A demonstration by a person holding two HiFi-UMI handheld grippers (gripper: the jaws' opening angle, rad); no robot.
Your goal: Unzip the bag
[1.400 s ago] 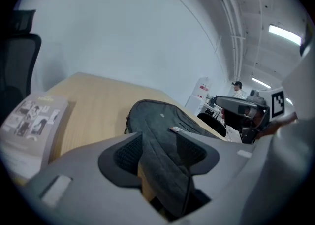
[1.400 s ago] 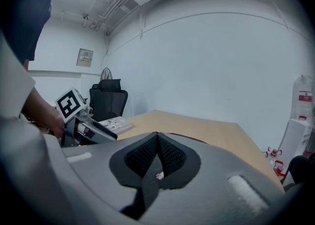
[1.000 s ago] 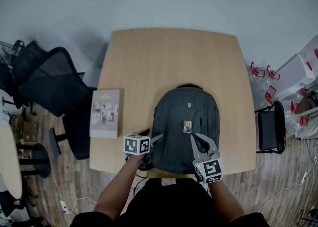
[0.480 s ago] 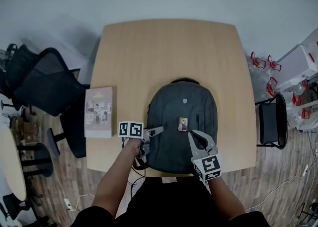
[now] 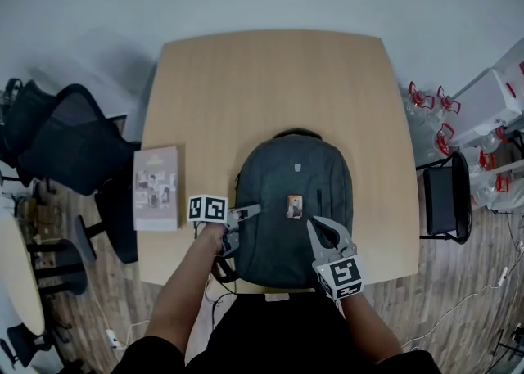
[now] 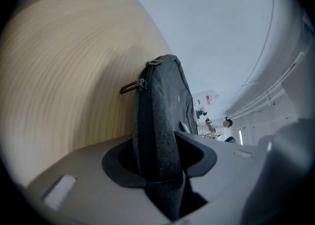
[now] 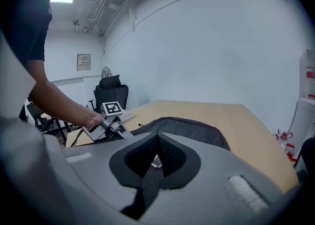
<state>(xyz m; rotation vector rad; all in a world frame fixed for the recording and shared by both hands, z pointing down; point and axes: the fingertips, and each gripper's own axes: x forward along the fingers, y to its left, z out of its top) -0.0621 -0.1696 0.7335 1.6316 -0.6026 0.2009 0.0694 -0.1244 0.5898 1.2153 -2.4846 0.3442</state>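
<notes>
Head view: left gripper closing on the bag, right gripper clamped, seemingly on zipper pull.

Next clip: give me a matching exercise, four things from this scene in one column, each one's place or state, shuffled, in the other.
1 dark grey fabric backpack
2 thin rectangular booklet
3 right gripper
4 black mesh office chair

a on the floor, left of the light wooden table
b lying near the table's left edge
c jaws shut
d flat on the table's near middle

Pairs: 1-d, 2-b, 3-c, 4-a
</notes>
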